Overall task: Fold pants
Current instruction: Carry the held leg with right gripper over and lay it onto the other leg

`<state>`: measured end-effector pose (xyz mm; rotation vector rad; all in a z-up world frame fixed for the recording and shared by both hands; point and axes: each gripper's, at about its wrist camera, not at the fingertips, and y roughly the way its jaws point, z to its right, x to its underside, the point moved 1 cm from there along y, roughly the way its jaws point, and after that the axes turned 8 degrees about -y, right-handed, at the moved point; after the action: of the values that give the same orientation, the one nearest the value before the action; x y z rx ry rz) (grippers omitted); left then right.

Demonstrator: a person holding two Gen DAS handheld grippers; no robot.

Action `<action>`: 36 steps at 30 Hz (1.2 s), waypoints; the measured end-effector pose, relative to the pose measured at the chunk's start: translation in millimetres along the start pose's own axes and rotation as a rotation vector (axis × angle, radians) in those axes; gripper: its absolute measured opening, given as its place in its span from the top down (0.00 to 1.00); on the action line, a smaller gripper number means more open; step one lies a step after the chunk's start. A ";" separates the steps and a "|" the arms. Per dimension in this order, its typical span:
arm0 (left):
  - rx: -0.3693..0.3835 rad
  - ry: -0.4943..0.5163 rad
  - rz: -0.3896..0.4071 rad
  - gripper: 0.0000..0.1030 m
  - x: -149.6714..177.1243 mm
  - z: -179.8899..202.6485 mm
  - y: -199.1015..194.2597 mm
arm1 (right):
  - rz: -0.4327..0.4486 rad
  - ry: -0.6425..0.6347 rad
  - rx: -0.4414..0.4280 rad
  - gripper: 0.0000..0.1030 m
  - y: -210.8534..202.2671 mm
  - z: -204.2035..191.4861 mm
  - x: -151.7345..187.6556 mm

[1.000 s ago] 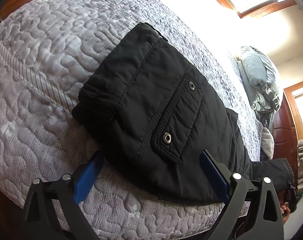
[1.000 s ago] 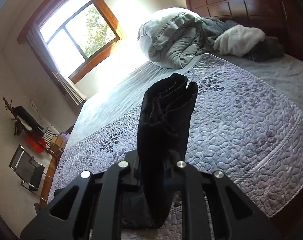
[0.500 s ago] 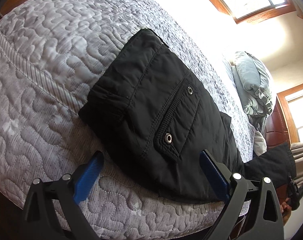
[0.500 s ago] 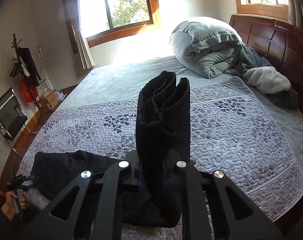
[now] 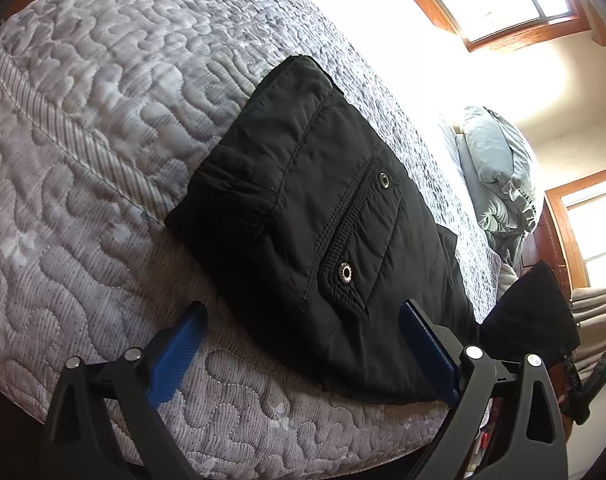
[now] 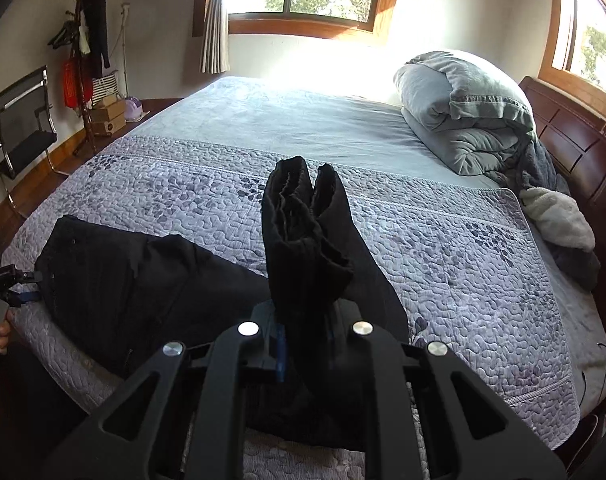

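Right hand-held gripper [image 6: 303,344] pinches the pants [image 6: 307,248] cuffs above the bed [image 6: 463,264]; left hand-held gripper [image 5: 303,332] gapes wide, probably just over the waistband end.

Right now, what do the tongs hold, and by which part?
The right tongs grip the black pants by the bunched leg ends. The left tongs are open, holding nothing.

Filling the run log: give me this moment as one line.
task: fold pants | left gripper: open, at waist end of pants | right gripper: shut on leg cuffs, lifted | surface: quilt
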<state>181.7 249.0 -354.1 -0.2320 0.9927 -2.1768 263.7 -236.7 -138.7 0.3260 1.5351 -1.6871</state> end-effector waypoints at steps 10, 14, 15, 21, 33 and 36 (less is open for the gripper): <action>0.016 0.010 -0.005 0.06 0.7 -2.3 -4.9 | -0.085 -0.216 0.047 0.88 36.7 -87.7 19.1; 0.017 0.012 -0.012 0.06 3.0 2.7 -0.9 | -0.128 -0.298 0.068 0.88 57.2 -117.3 36.2; 0.018 0.013 -0.012 0.06 3.6 3.3 -0.4 | -0.139 -0.315 0.069 0.88 62.1 -123.5 40.6; 0.019 0.014 -0.015 0.06 5.8 3.7 1.2 | -0.174 -0.396 0.110 0.87 82.1 -153.0 62.0; 0.021 0.015 -0.025 0.06 5.4 1.1 4.7 | -0.233 -0.364 0.045 0.82 113.3 -166.2 87.1; 0.019 0.017 -0.026 0.05 4.7 0.7 7.2 | -0.238 -0.300 -0.080 0.54 112.8 -165.6 87.5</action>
<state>182.4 242.3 -359.3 -0.2195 0.9832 -2.2142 233.8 -110.2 -314.5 -0.1530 1.4517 -1.7564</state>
